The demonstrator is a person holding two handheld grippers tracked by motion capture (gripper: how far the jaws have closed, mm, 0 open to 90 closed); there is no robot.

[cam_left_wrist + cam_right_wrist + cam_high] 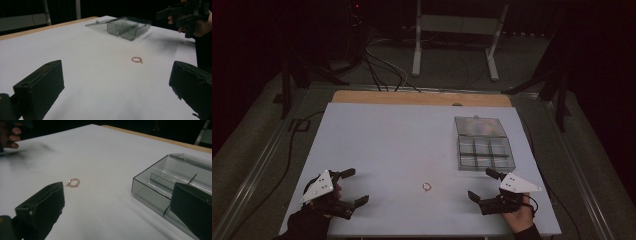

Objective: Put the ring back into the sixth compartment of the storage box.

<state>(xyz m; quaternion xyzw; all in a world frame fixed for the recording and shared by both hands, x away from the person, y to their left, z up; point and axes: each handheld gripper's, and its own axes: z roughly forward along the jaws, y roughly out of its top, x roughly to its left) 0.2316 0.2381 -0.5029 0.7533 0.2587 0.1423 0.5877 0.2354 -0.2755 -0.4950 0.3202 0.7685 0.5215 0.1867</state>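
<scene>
Pinkish beads make up the small ring (427, 186) that lies flat on the white counter (387, 145), near the front edge and roughly midway between the two tools. It is untouched by either of them. Behind it and to the right stands a clear compartment box (486, 153) with its lid (480, 127) swung open and lying flat at the back; the compartments look empty, though the dim light makes that hard to confirm.

Judged from how things lie, the work is at its very start: the box is already open, but the ring has not been picked up, and carrying it over and setting it into a compartment remains to be done.

The left tool (352, 186) rests low at the front left corner, held by a dark-sleeved hand (309, 217), its jaws spread wide apart and pointing to the right, toward the ring. In the left gripper view the ring (137, 59) sits ahead, between the lines of the two jaws but well beyond them. The right tool (481, 183) sits at the front right, just in front of the box, its jaws likewise wide apart and aimed left toward the ring. In the right gripper view the ring (73, 182) lies just past the left jaw and the box (160, 187) stands close on the right
</scene>
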